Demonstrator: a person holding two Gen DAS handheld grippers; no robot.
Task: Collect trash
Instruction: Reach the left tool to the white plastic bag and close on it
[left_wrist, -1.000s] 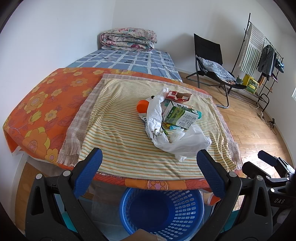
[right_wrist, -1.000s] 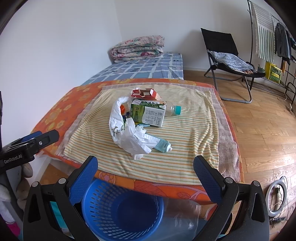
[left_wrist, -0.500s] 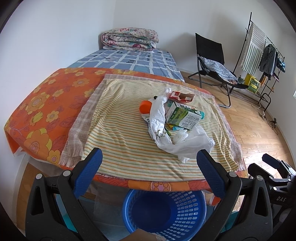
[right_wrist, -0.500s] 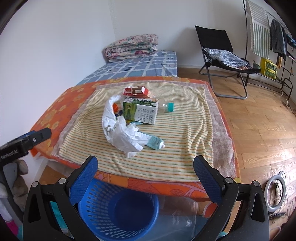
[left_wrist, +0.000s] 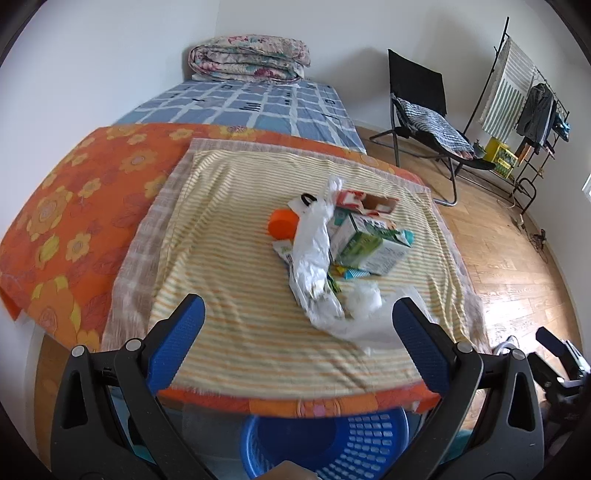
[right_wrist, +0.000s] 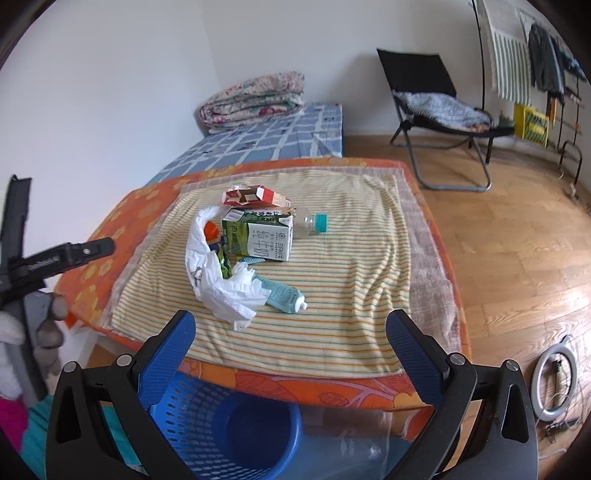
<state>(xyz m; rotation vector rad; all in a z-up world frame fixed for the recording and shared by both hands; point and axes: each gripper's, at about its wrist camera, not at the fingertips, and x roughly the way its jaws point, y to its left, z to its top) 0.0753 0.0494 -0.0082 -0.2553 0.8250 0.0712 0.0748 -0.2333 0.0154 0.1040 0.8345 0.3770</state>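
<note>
A: Where is the trash, and how do the claws stand?

B: The trash pile lies mid-table on the striped cloth (right_wrist: 332, 295): milk carton (right_wrist: 258, 240), white plastic bag (right_wrist: 225, 291), tube (right_wrist: 284, 295), bottle (right_wrist: 310, 225). Left gripper (left_wrist: 295, 336) and right gripper (right_wrist: 291, 343) both gape wide, holding nothing.

A: The risk?

B: Likely the limp bag snagging neighbouring items, dragging them past the blue basket (right_wrist: 207, 428) below the table edge.
</note>
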